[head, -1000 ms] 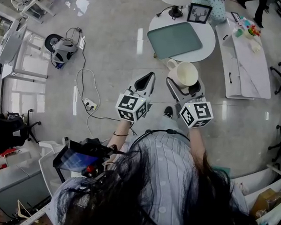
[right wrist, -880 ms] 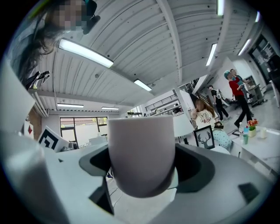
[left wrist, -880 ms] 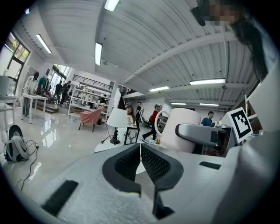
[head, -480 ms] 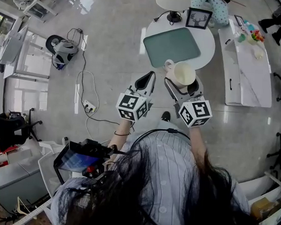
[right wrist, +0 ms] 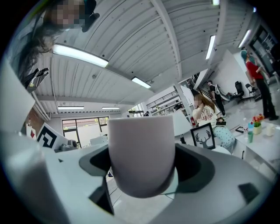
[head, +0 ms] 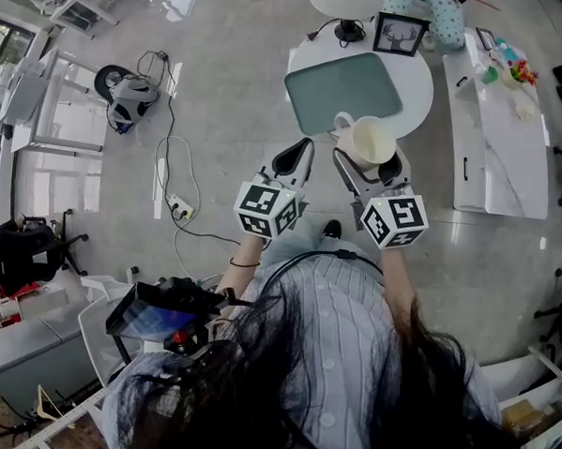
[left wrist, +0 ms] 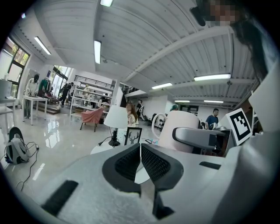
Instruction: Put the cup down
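A cream cup (head: 372, 141) with a handle on its far left side is held upright in the air, and my right gripper (head: 369, 160) is shut on it. It hangs over the floor, just short of the near edge of a round white table (head: 415, 80) that carries a green tray (head: 345, 81). From the right gripper view the cup (right wrist: 141, 153) fills the space between the jaws of that gripper (right wrist: 146, 168). My left gripper (head: 299, 154) sits beside it on the left, shut and empty, its pads (left wrist: 131, 162) pressed together. The cup (left wrist: 177, 129) also shows at the right of the left gripper view.
On the round table stand a lamp (head: 344, 2) and a framed deer picture (head: 400, 33). A long white counter (head: 498, 118) runs along the right. A power strip and cables (head: 179, 207) and a bag (head: 128, 94) lie on the floor to the left.
The round table and its tray have drawn slightly nearer to the cup. Both grippers keep the same pose, and the hold on the cup is unchanged.
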`<state>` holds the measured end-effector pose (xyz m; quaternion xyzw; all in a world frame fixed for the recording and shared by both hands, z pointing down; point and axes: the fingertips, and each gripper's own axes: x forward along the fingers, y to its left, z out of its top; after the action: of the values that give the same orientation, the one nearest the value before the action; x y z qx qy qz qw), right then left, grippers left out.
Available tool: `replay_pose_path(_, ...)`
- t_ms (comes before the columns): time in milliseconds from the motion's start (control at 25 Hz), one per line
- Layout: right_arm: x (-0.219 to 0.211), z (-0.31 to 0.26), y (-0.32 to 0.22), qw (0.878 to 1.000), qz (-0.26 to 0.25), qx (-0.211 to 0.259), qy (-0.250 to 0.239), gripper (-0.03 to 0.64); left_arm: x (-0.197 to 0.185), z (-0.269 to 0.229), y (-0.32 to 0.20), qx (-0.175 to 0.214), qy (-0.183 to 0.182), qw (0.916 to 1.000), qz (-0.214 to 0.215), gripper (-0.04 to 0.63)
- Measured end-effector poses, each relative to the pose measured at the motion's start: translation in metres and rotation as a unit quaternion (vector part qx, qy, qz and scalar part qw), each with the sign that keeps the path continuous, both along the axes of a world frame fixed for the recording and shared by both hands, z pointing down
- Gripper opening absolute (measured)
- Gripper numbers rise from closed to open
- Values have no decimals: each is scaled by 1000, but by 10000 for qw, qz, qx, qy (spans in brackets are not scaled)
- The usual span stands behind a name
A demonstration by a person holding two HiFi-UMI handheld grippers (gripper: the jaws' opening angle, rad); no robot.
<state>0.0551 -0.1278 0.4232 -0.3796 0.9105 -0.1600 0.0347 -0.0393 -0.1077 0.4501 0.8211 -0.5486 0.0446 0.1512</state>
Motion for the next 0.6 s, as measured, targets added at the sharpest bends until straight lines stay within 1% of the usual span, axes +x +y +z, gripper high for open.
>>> replay_pose_path(320,4,11,-19,9997,183,-133,22,428,7,6,-27,-68,-32,9996,260,17)
replay_pose_path(600,3,23,-54,9987,435,-247,139,428,7,13,-68,-109,-19,9985,542,17)
